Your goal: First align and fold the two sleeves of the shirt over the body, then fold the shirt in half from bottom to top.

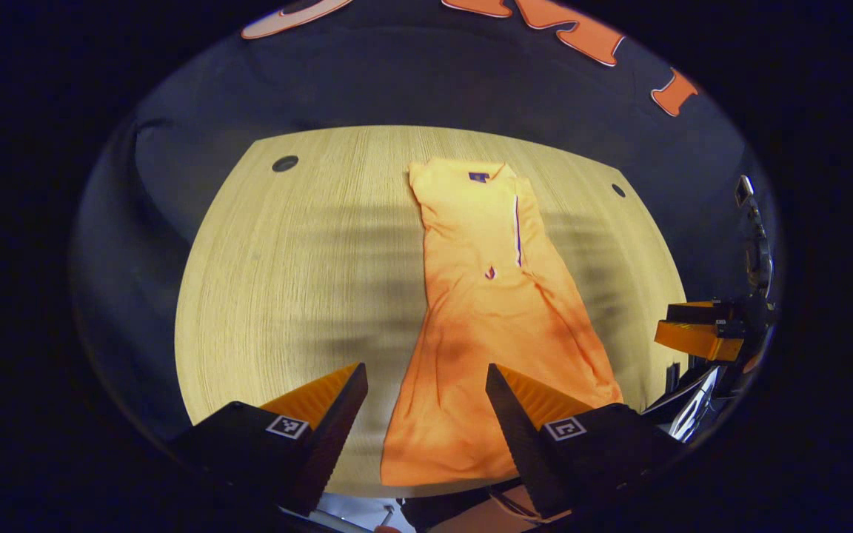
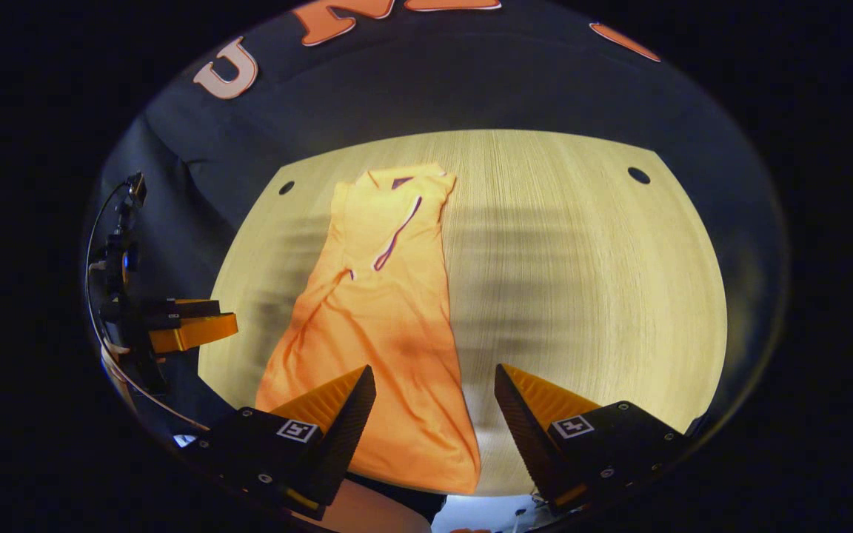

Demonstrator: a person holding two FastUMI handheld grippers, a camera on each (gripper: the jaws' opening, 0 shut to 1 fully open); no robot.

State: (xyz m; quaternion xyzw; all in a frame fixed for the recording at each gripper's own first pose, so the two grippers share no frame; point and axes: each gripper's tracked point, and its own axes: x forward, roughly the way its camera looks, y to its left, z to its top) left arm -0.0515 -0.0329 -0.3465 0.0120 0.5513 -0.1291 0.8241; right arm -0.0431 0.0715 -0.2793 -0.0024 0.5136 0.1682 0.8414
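An orange shirt [image 1: 489,326] lies lengthwise on the wooden table [image 1: 286,281], collar at the far end, hem at the near edge; both sleeves are folded in over the body, leaving a narrow strip. My left gripper [image 1: 426,403] hovers open above the hem's left corner, nothing between its fingers. In the right gripper view the same shirt [image 2: 375,326] lies left of centre, and my right gripper [image 2: 434,403] is open over the hem's right corner. The right gripper [image 1: 700,333] also shows at the right edge of the left gripper view, and the left gripper [image 2: 182,326] at the left of the right gripper view.
The table has small round holes near its far corners [image 1: 285,163] [image 2: 638,175]. Bare tabletop lies on both sides of the shirt. The dark booth wall [image 1: 426,81] stands behind the table. A cable and stand [image 2: 119,244] show by the left gripper.
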